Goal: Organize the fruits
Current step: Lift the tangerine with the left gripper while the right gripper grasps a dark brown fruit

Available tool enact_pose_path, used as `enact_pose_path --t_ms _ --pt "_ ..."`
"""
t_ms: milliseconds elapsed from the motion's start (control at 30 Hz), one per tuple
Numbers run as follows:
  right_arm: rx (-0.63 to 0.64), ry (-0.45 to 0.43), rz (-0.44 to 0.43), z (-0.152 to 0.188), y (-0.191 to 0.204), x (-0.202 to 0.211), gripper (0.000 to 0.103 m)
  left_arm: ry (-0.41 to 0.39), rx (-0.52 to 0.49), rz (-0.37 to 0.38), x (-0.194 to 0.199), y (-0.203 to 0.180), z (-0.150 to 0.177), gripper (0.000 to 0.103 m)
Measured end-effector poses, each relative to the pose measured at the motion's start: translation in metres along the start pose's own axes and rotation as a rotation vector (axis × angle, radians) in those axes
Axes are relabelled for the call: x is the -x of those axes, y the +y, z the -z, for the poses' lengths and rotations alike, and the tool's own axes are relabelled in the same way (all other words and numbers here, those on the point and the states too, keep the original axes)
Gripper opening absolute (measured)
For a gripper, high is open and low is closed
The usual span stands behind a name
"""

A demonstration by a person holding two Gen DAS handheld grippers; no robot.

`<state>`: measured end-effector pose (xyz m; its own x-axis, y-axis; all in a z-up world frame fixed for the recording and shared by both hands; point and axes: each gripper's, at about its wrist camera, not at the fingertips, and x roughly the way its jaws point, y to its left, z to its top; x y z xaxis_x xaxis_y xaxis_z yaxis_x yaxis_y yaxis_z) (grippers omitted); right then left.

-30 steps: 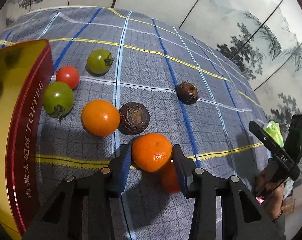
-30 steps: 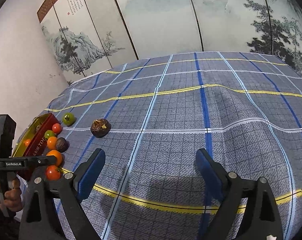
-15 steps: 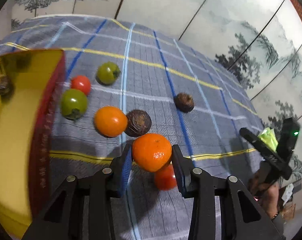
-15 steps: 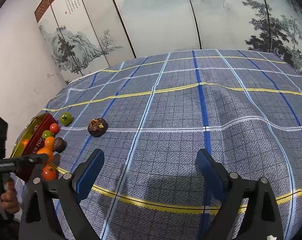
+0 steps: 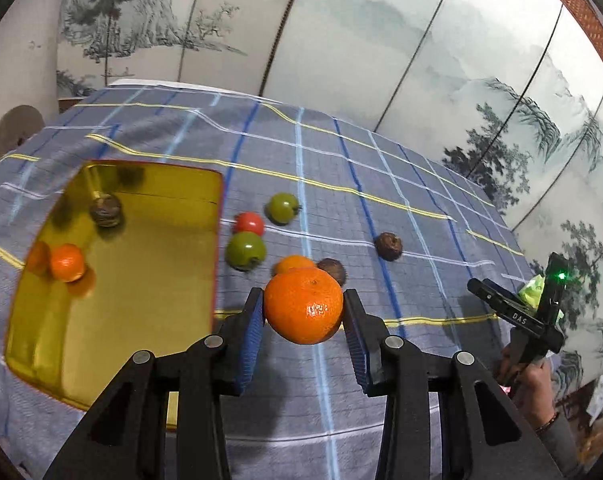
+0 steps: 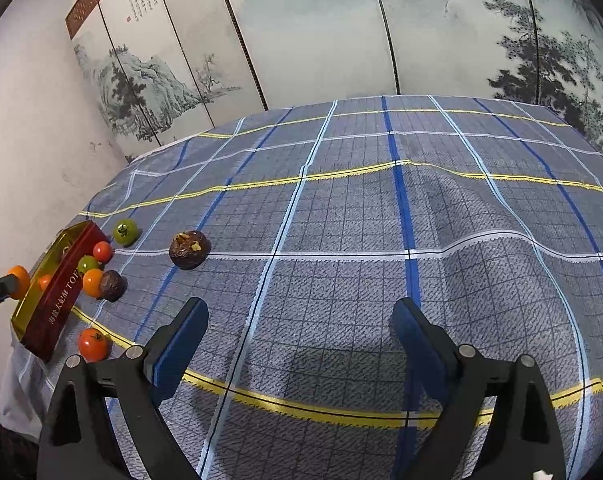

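Observation:
My left gripper (image 5: 303,318) is shut on an orange mandarin (image 5: 303,305), lifted above the checked cloth just right of the gold tin tray (image 5: 149,320). Inside the tray lie a small orange fruit (image 5: 66,263) and a dark brown fruit (image 5: 106,210). On the cloth beyond sit a red tomato (image 5: 248,223), two green tomatoes (image 5: 245,251) (image 5: 282,208), another orange (image 5: 291,263) and two brown fruits (image 5: 332,271) (image 5: 388,246). My right gripper (image 6: 299,344) hangs open over bare cloth, nothing between its fingers. From the right wrist view the held mandarin (image 6: 18,276) shows at the far left, above the tray (image 6: 57,304).
A red tomato (image 6: 93,345) lies near the table's front edge beside the tray's red side. A painted folding screen (image 6: 341,28) stands behind the table. The person's hand (image 5: 535,380) holds the right gripper's handle at the right of the left wrist view.
My left gripper has risen with the mandarin and swung toward the tray, whose inside now shows fully. The red tomato that lay under the mandarin is out of the left view. The right gripper kept still.

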<state>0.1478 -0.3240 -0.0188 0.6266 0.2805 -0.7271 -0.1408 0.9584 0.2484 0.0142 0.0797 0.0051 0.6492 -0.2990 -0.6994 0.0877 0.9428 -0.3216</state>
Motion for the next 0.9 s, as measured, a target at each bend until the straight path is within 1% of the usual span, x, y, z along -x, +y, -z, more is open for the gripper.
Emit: enact_pose_path --t_ms 133,200,233,267,333,400,467,500,567,633,667,733,800,900 --pt "0.022 0.013 0.003 0.0 0.004 -0.003 0.092 -0.004 0.023 -0.023 0.009 0.015 0.002 0.04" --pt "0.065 0.022 -0.004 0.001 0.013 -0.004 0.092 -0.007 0.03 -0.034 0.012 0.022 0.002 0.04" --pt "0.106 0.028 -0.013 0.001 0.021 -0.004 0.089 -0.009 0.033 -0.04 0.014 0.025 0.003 0.04" --pt "0.148 0.039 -0.044 0.001 0.032 -0.005 0.082 -0.01 0.037 -0.044 0.016 0.029 0.004 0.04" --pt "0.22 0.048 -0.132 -0.003 0.056 -0.003 0.074 -0.014 0.042 -0.051 0.018 0.033 0.004 0.04" --pt "0.298 0.059 -0.22 -0.009 0.083 -0.003 0.072 -0.013 0.052 -0.055 0.019 0.038 0.003 0.04" --pt "0.422 0.084 -0.286 -0.015 0.116 -0.009 0.065 -0.01 0.066 -0.054 0.019 0.043 0.004 0.04" --pt "0.455 0.096 -0.306 -0.017 0.127 -0.013 0.062 -0.011 0.07 -0.055 0.019 0.044 0.003 0.04" --pt "0.549 0.137 -0.356 -0.023 0.151 -0.024 0.05 -0.011 0.068 -0.06 0.02 0.045 0.003 0.04" --pt "0.656 0.176 -0.36 -0.023 0.171 -0.039 0.048 -0.01 0.064 -0.065 0.021 0.046 0.004 0.04" --pt "0.696 0.211 -0.373 -0.024 0.179 -0.049 0.048 -0.01 0.063 -0.067 0.021 0.046 0.003 0.04" --pt "0.74 0.249 -0.397 -0.022 0.188 -0.061 0.047 -0.007 0.064 -0.069 0.021 0.048 0.003 0.04" --pt "0.795 0.268 -0.39 -0.021 0.199 -0.072 0.047 -0.003 0.064 -0.07 0.02 0.05 0.002 0.04" --pt "0.855 0.28 -0.419 -0.021 0.213 -0.083 0.046 0.002 0.065 -0.076 0.018 0.052 0.001 0.04"
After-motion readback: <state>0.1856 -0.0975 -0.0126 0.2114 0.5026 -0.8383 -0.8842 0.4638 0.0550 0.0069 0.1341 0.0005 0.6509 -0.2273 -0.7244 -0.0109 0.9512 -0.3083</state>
